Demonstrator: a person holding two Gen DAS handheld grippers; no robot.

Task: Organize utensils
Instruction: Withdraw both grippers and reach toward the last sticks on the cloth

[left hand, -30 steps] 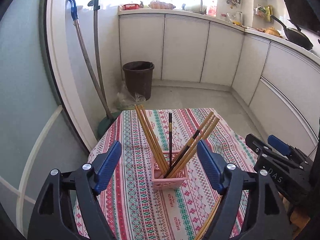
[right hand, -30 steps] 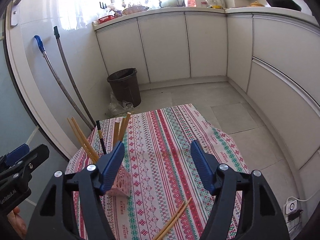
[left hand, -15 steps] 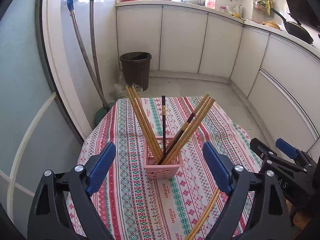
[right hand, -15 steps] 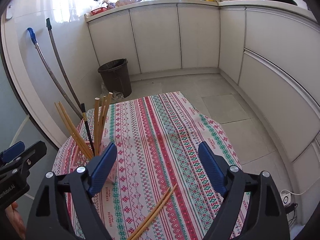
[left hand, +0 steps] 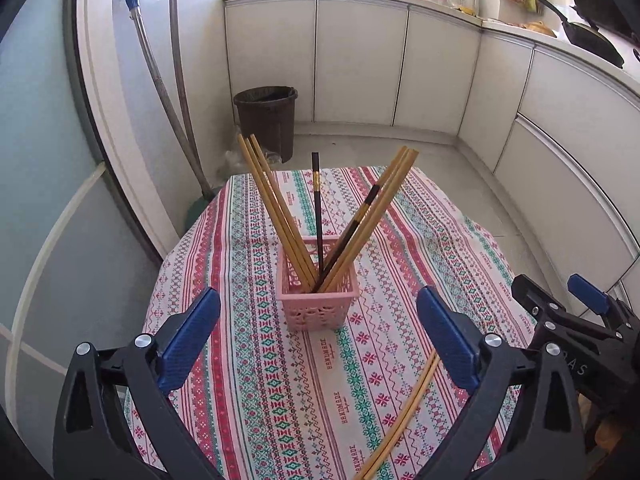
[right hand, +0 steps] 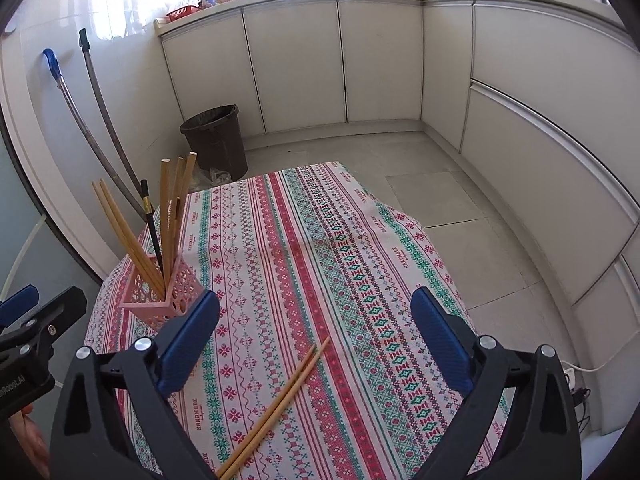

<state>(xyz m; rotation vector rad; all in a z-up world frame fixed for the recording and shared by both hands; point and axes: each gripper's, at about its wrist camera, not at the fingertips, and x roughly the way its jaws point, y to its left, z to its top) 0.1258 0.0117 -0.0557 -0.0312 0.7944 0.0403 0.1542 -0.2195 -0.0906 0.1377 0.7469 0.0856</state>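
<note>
Between the right gripper's (right hand: 316, 340) released fingers lie two loose chopsticks (right hand: 280, 400); left gripper (left hand: 318, 340) likewise released.

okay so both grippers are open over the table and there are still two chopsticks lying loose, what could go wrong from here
1. The loose chopsticks lie side by side, flat on the tablecloth; the right gripper, open above them, may catch only one or snag the cloth.
2. The pink basket looks light, and the chopsticks in it splay wide, so a nudge while adding more could tip it.
3. The left gripper hovers open near the basket and could clip those leaning sticks.
</note>
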